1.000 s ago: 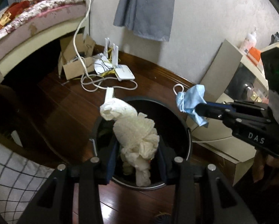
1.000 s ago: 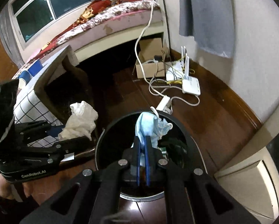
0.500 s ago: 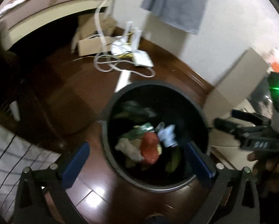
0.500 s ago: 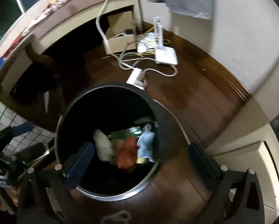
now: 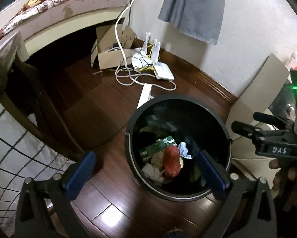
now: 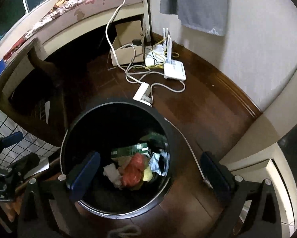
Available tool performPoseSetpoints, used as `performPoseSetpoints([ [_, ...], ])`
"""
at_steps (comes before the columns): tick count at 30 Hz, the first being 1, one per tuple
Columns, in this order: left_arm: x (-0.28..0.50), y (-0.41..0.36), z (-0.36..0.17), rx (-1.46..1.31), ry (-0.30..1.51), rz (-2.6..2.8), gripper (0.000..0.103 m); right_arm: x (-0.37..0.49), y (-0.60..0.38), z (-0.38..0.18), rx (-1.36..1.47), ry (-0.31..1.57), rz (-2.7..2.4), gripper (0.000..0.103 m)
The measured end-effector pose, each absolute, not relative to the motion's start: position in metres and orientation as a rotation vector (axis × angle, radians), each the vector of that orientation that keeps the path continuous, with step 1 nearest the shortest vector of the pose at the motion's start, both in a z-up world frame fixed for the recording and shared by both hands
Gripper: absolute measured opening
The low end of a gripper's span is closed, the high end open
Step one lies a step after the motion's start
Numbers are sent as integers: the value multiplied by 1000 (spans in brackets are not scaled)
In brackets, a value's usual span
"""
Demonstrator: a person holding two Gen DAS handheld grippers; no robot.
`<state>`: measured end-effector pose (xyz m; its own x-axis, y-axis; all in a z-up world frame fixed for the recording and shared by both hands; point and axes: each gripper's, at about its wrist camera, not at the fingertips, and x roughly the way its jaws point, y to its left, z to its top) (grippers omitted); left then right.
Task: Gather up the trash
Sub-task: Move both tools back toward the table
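A black round bin [image 5: 218,123] stands on the dark wood floor; it also shows in the right wrist view [image 6: 73,130]. Inside lie a white crumpled tissue [image 5: 152,169], a red bag [image 5: 171,161], a green box [image 5: 156,147] and a blue face mask [image 6: 155,162]. My left gripper [image 5: 146,170] is open and empty above the bin's near rim. My right gripper [image 6: 148,170] is open and empty over the bin, and it shows from the side in the left wrist view [image 5: 247,123].
A cardboard box [image 5: 110,57], white routers [image 5: 162,71], a power strip [image 5: 145,96] and cables lie on the floor beyond the bin. A dark wooden chair [image 5: 35,103] and a checked cloth [image 5: 13,154] are at left. A cream cabinet [image 6: 271,170] stands at right.
Both grippers opened. The white tissue dropped from the left gripper and the blue mask from the right gripper into the bin.
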<state>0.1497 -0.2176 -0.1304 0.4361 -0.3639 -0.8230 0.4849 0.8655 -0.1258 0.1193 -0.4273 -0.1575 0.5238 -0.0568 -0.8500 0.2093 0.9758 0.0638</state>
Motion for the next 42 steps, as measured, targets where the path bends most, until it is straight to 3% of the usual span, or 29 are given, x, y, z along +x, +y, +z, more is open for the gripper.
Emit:
performPoseSetpoints([
  [18,137,-158,-68,101,847,-404,102,124,-365,-114,60,895,-72,102],
  [42,131,17,-32,-31,733,-32,102,166,-195,-49,-23,692,243,102],
])
